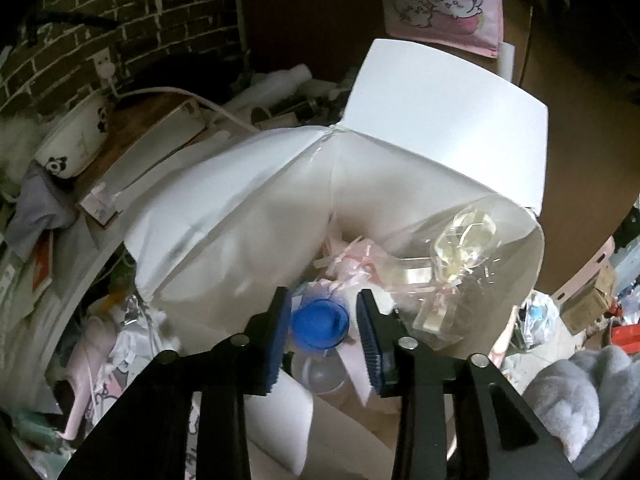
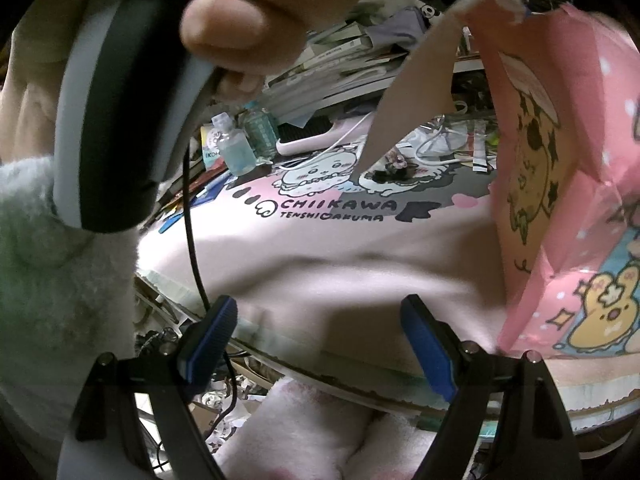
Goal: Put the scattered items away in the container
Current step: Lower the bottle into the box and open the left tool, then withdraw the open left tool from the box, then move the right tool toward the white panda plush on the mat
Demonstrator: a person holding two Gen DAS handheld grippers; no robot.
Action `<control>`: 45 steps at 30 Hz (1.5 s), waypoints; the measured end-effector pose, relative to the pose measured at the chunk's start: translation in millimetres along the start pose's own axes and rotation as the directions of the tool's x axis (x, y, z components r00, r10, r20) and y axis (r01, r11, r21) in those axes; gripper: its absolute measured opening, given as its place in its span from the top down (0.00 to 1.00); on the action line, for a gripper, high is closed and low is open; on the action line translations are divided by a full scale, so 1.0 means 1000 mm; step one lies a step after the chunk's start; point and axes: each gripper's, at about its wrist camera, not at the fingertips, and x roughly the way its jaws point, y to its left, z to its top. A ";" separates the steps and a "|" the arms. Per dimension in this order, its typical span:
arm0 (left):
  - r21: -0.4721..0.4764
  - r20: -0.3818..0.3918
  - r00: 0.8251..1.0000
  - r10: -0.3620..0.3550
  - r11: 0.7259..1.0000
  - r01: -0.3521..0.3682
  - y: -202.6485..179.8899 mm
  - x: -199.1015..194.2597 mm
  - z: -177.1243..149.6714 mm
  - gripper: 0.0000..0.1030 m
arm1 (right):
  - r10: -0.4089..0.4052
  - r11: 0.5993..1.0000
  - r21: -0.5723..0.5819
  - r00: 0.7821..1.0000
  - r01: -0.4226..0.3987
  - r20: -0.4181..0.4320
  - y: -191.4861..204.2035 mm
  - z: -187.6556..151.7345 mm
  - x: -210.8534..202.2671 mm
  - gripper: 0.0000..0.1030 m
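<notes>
White card fills the centre of the left wrist view: the open box (image 1: 256, 240) that serves as container, one flap (image 1: 448, 120) standing up toward the upper right. Being light card, it could slide or tip if a finger knocks its wall, and the raised flap might fold down across the mouth

Pink next, at the right edge of the right wrist view: a printed paper bag (image 2: 560, 184) stands on the pink cartoon mat (image 2: 320, 248), just beside the right gripper (image 2: 324, 340). A sideways sweep of that gripper could catch the bag and topple it

Lower in the left wrist view, right of centre, a clear cellophane packet (image 1: 452, 268) leans in the box mouth. It looks slippery and may slide out over the rim if bumped

Both claws follow. The left gripper (image 1: 322, 332) hangs over the box with its jaws apart, nothing visibly pressed between the pads. The right gripper is spread wide and empty above the mat's near edge. A hand (image 2: 280, 12) at the upper left of that view holds a dark handle whose cable (image 2: 192, 240) trails down beside the right gripper's left finger and could snag there

Smallest, a bottle with a blue cap (image 1: 320, 326) sits between the left jaws, already inside the box; whether it is free I cannot tell, so closing now might drag it out again
</notes>
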 end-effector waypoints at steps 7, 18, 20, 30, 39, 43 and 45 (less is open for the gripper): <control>0.007 0.035 0.999 -0.012 1.000 0.012 -0.004 -0.008 -0.001 0.36 | 0.000 1.000 0.000 1.000 0.000 -0.001 -0.001 0.000 0.000 0.20; -0.031 0.179 0.983 0.039 0.999 -0.034 0.006 -0.051 -0.010 0.09 | -0.016 1.000 -0.017 1.000 0.016 -0.008 0.004 0.000 0.002 0.20; -0.045 0.201 0.977 0.073 0.997 -0.065 0.009 -0.061 -0.017 0.06 | -0.029 0.999 -0.030 1.000 0.028 -0.008 0.008 0.000 0.004 0.20; -0.215 0.218 0.930 0.296 0.944 -0.250 0.047 -0.093 -0.078 0.03 | -0.075 0.993 -0.095 0.997 0.073 -0.019 0.026 -0.001 0.014 0.20; -0.417 0.194 0.874 0.445 0.844 -0.338 0.081 -0.116 -0.152 0.02 | -0.127 0.984 -0.128 0.992 0.124 -0.019 0.039 0.002 0.027 0.20; -0.491 0.179 0.855 0.486 0.797 -0.351 0.093 -0.123 -0.185 0.01 | -0.149 0.978 -0.151 0.989 0.145 -0.018 0.047 0.004 0.033 0.20; -0.524 0.169 0.852 0.496 0.777 -0.348 0.098 -0.125 -0.201 0.01 | -0.157 0.975 -0.161 0.988 0.152 -0.015 0.052 0.005 0.036 0.20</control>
